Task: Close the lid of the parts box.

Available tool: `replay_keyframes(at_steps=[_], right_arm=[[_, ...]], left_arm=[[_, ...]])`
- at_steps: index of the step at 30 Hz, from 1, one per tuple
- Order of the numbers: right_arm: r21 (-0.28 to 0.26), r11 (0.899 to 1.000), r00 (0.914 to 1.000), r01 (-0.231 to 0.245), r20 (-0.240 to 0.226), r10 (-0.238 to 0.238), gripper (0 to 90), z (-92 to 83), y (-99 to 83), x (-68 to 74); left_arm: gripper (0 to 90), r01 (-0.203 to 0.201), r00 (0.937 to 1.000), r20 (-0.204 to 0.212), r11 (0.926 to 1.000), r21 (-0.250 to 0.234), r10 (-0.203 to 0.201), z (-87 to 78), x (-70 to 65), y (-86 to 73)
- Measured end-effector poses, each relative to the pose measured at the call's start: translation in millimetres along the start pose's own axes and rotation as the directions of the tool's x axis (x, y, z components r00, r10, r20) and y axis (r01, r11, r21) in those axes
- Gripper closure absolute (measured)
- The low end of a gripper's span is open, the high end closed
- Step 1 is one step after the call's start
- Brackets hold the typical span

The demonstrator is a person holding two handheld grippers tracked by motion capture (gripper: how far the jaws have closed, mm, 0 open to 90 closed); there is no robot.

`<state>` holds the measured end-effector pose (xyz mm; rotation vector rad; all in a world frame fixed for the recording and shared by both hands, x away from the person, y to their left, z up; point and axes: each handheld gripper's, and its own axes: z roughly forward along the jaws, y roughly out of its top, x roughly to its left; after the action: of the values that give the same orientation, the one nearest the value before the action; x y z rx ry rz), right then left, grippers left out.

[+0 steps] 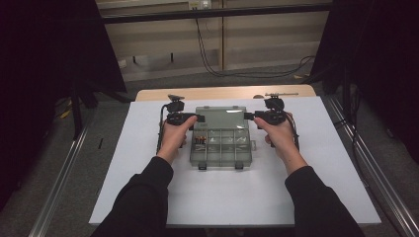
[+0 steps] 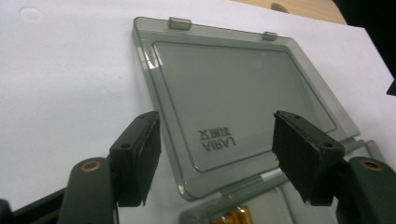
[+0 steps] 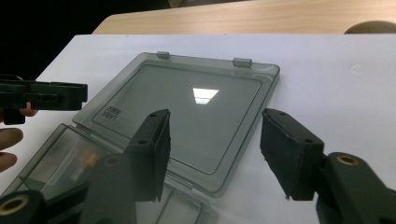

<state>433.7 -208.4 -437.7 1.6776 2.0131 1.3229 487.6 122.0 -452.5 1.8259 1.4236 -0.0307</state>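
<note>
Open plastic organiser box point(image 1: 221, 146) on a white table point(image 1: 148, 197); its flat lid point(image 2: 233, 107) lies between the left gripper point(image 2: 217, 154) and right gripper point(image 3: 215, 154), both jaws open, gripping nothing.

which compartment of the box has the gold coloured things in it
The near-left compartment of the open box, beside the left gripper; the others look grey.
</note>
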Motion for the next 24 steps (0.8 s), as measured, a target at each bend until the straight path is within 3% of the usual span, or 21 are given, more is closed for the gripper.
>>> replay_keyframes(at_steps=[6,8,11,15,16,21,24], right_arm=[[0.036,0.998,0.9989,-0.046,0.006,0.046,49.7,12.8,-4.5,-8.5],[0.047,0.997,0.9982,-0.059,0.002,0.059,52.9,16.2,-5.5,-11.3],[0.07,0.995,0.9974,-0.072,-0.005,0.073,55.4,22.1,-7.0,-13.5],[0.103,0.992,0.9971,-0.076,-0.001,0.076,55.4,31.5,-10.4,-13.1],[0.108,0.99,0.9962,-0.086,0.002,0.087,55.3,32.5,-10.8,-12.5],[0.123,0.987,0.9943,-0.107,0.011,0.106,55.0,39.0,-13.0,-11.6],[0.126,0.987,0.9954,-0.096,0.016,0.095,53.8,42.5,-13.5,-9.9]], left_arm=[[36.2,0.045,0.999,-0.004,0.999,0.0,-0.045,4.3,10.6,3.8],[37.8,0.047,0.9988,0.012,0.9989,0.003,-0.047,5.4,10.5,3.9],[39.6,0.014,0.9999,0.0,0.9996,0.026,-0.014,6.4,11.0,4.3],[44.3,0.05,0.9987,0.004,0.9984,0.027,-0.05,10.3,10.6,3.1],[44.9,0.029,0.9996,0.006,0.9986,0.044,-0.029,11.1,11.7,2.9],[44.6,0.046,0.9989,0.008,0.9972,0.059,-0.046,16.5,13.3,1.0],[46.0,0.038,0.9991,0.015,0.9978,0.054,-0.039,16.9,12.0,0.5]])
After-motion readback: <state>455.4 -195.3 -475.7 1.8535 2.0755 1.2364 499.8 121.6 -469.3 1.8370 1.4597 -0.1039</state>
